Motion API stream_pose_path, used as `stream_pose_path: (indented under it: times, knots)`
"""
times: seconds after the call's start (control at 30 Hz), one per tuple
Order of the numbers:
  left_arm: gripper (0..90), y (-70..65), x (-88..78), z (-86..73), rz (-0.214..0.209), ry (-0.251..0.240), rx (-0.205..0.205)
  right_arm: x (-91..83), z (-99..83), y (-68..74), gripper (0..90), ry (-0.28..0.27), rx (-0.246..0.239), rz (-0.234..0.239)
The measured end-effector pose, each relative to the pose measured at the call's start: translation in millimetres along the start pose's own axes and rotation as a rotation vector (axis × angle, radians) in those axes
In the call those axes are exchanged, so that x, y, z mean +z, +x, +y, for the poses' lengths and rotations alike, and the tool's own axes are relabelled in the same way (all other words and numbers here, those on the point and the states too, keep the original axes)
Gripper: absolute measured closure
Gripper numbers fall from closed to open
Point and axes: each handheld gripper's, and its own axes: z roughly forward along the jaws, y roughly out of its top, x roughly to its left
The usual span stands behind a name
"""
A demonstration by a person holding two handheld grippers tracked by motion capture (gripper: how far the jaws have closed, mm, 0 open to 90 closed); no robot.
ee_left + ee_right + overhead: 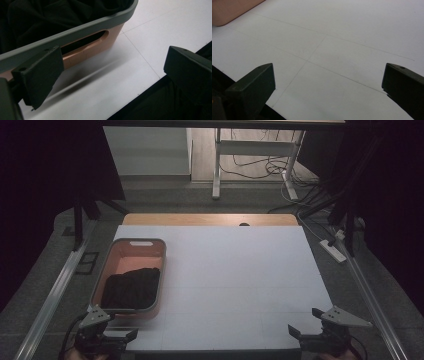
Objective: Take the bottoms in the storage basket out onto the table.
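1. a salmon-pink plastic basket (pixel 158 251) with a grey rim is standing on the white desk (pixel 240 275), close to the desk's left edge and reaching almost to its near-left corner.
2. a crumpled black cloth (pixel 132 289) is lying inside the basket, filling the half nearest the person, while the far half is showing its bare pink floor.
3. the left tongs (pixel 134 335) are hovering at the near-left corner of the desk, just in front of the basket's near wall.
4. in the left gripper view the left tongs (pixel 110 72) are standing wide apart with nothing between them; one jaw is sitting just beside the basket's (pixel 100 41) grey rim, next to the slot handle in the pink wall, and whether it is touching the rim i cannot tell.
5. the black cloth (pixel 47 17) is showing above that rim in the same view.
6. the right tongs (pixel 294 331) are hovering at the near edge of the desk, towards its near-right corner, well apart from the basket.
7. in the right gripper view the right tongs (pixel 328 82) are also gaping wide and gripping nothing, with bare white desk (pixel 342 37) lying between the jaws and a corner of the pink basket (pixel 229 11) showing far off.
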Motion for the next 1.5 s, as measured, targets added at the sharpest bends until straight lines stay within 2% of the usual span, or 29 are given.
stream_pose_path:
  times: [0.03,0.23,0.33,0.57,0.7,0.87,1.07,1.17,1.5]
  knots:
    - [2.9,1.0,-0.2,-0.2,-0.006,-0.001,-0.005,-0.5,-0.1,-0.3,0.0,-0.004,-0.004,0.019]
    - [3.6,0.3,0.6,0.1,-0.022,0.009,0.014,-0.5,0.1,-0.4,0.0,-0.006,-0.003,0.028]
    - [3.9,-0.6,1.8,0.6,-0.024,0.018,0.023,1.6,0.7,0.6,0.0,0.015,-0.017,0.042]
    - [3.9,-0.1,2.8,1.2,-0.031,0.028,0.022,4.2,1.1,0.5,0.0,0.039,-0.015,0.037]
    - [3.4,-0.2,3.2,1.4,-0.035,0.032,0.023,5.9,1.4,2.1,0.0,0.054,-0.031,0.036]
    - [1.1,-2.6,3.4,1.7,-0.024,0.036,0.038,6.2,1.5,0.9,0.0,0.058,-0.017,0.038]
    - [0.1,-6.1,1.6,1.6,-0.003,0.023,0.062,6.2,1.4,0.3,0.0,0.059,-0.011,0.033]
    - [0.1,-7.0,0.9,1.9,-0.017,0.014,0.058,6.3,1.4,-0.2,0.0,0.06,-0.003,0.031]
    - [0.1,-8.4,-2.7,3.9,-0.021,-0.013,0.072,7.1,1.5,0.1,0.0,0.068,-0.012,0.037]
